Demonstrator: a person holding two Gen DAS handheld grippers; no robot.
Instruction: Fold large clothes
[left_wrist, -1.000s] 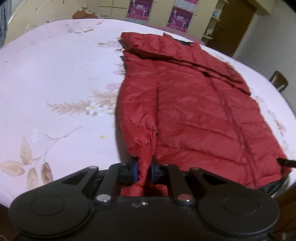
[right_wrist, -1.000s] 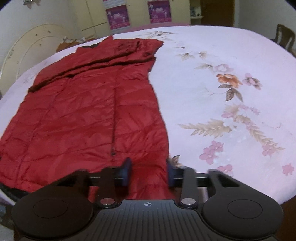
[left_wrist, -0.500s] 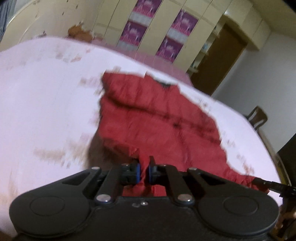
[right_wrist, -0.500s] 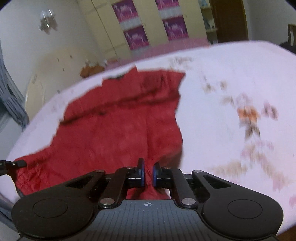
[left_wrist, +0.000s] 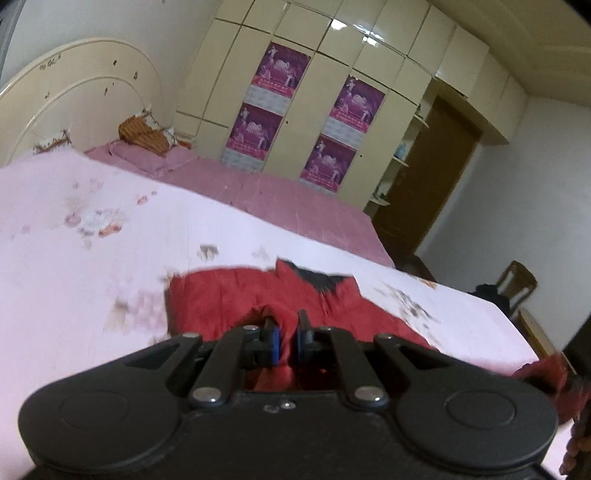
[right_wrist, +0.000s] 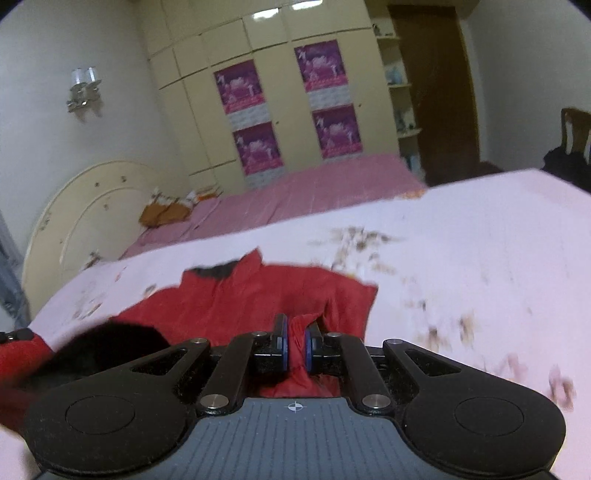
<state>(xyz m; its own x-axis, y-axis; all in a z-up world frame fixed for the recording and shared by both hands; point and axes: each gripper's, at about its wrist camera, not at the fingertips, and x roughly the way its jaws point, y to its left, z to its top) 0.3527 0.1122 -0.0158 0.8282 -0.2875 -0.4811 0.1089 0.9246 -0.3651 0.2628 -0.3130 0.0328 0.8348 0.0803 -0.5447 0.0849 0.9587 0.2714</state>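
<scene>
Floral-sheeted bed (left_wrist: 92, 266) ahead of both claws. Red puffer jacket (right_wrist: 258, 299): soft, light, slippery. Left claw (left_wrist: 287, 338) and right claw (right_wrist: 296, 345) each pinch its hem corners.

Bare floral sheet (right_wrist: 480, 236) open beyond red jacket (right_wrist: 258, 295); headboard (left_wrist: 74, 96), wardrobe (left_wrist: 332, 74) far behind

The red quilted jacket (left_wrist: 229, 295) was smooth cloth with a faint sheen. The pale pink flowered bedsheet (right_wrist: 480, 236) was matt cloth. The cream wardrobe doors (left_wrist: 373, 55) were glossy, the brown door (right_wrist: 436, 92) wood.
</scene>
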